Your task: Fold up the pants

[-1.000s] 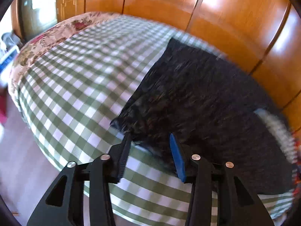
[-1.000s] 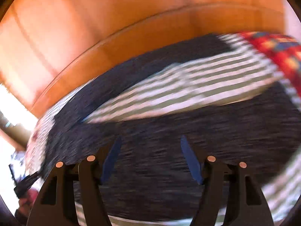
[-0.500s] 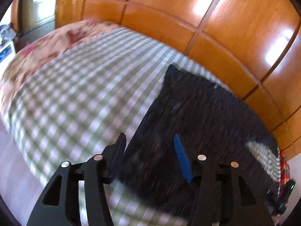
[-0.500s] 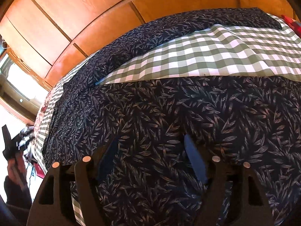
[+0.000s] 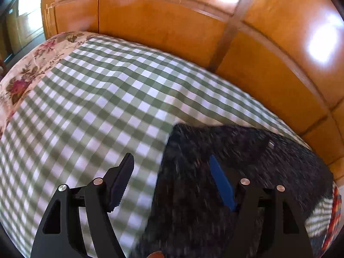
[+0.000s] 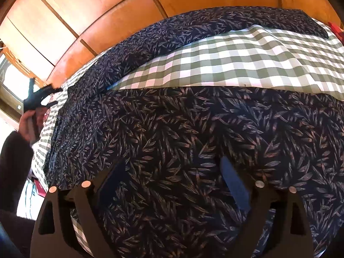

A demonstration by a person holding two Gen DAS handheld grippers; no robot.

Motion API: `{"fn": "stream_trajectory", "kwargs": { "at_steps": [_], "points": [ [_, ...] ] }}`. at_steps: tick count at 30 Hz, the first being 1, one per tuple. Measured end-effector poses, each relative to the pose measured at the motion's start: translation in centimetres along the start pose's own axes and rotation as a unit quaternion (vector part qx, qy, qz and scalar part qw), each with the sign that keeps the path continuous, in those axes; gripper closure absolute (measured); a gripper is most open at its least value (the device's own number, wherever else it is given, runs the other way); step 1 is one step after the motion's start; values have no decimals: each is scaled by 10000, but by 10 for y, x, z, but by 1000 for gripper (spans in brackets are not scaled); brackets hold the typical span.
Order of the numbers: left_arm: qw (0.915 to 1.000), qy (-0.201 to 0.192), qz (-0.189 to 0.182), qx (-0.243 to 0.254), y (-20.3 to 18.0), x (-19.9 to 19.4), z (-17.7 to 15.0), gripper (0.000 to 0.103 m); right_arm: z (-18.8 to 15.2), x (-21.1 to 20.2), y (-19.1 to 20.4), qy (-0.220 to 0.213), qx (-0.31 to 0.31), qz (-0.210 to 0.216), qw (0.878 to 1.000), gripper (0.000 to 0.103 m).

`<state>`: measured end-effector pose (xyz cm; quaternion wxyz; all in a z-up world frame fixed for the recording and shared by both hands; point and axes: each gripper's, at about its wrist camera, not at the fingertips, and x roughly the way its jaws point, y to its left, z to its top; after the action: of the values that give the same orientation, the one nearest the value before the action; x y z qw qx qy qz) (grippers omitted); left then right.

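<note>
Left wrist view, nearest: left gripper (image 5: 169, 172), black w/ one blue pad, jaws wide apart & just been opening, nothing gripped. It straddles the end edge of the dark navy leaf-print fabric pants (image 5: 225, 172); left finger is over bare cloth, right finger over the pants. Whether the tips touch the fabric can't be told; picture is blurred.

Right wrist view, nearest: right gripper (image 6: 172, 167), jaws near full spread, also just been opening, nothing pinched between them. Both fingers are over the pants (image 6: 193, 129), no grip seen.

Pants lie flat on the bed w/ green-and-white checked sheet (image 6: 236, 64), towards its wall-side edge. One leg is near the gripper; the other runs along the far edge, w/ a strip of sheet showing between them.

Further left: person's hand (image 6: 30, 124) in dark sleeve holds the left gripper over the pants' far end.

Beyond: floral bedcover (image 5: 32, 68) at the bed's far end, red patterned cloth (image 5: 337, 210) at the right edge, then orange-brown wooden panel wall (image 5: 172, 21). No readable labels or writing.
</note>
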<state>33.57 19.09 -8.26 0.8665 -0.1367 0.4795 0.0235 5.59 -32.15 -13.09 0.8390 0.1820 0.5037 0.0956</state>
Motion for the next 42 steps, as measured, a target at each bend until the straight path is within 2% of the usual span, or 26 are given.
{"fn": "stream_trajectory", "kwargs": {
  "at_steps": [3,5,6,7,9,13,16,20,23,26,30,32,35,39,40,42],
  "points": [
    [9999,93,111,-29,0,22,13,33,2,3,3,47,-41,-47,10000,8],
    [9996,155,242,23,-3,35,16,49,3,5,4,79,-56,-80,9999,8],
    [9995,284,147,15,-3,43,17,78,3,5,5,93,-58,-86,9999,8],
    [9994,303,96,102,-7,46,15,90,4,6,5,112,-61,-83,9999,8],
    [9990,-102,219,380,-15,32,11,102,5,6,6,139,-75,-71,9998,8],
    [9945,-798,-270,617,-23,-22,-7,103,9,3,13,241,-313,-139,9991,12],
    [9846,-1217,-606,1098,-37,-71,-31,103,15,-4,19,155,-413,-9,9990,21],
    [9705,-1585,-1014,1509,-45,-126,-74,103,31,-6,32,-5,-464,284,9985,34],
    [9634,-1693,-1319,1607,-44,-156,-105,103,55,3,44,-24,-401,694,9968,45],
    [9617,-1688,-1436,1610,-40,-173,-133,103,89,18,53,-39,-216,1053,9942,49],
    [9636,-1628,-1546,1448,-31,-183,-156,103,149,45,58,-78,401,1573,9867,49],
    [9644,-1581,-1571,1420,-26,-182,-163,103,173,57,58,-92,711,1701,9828,48],
    [9658,-1500,-1586,1402,-22,-177,-170,103,206,83,56,-105,1156,1556,9810,41],
    [9673,-1436,-1582,1366,-16,-173,-173,103,226,112,45,12,1589,948,9827,42],
    [9682,-1418,-1568,1341,-13,-172,-173,103,228,116,41,-11,1680,825,9823,44],
    [9694,-1386,-1579,1270,-8,-170,-171,103,232,120,30,-103,1889,734,9792,46]
  ]
}}
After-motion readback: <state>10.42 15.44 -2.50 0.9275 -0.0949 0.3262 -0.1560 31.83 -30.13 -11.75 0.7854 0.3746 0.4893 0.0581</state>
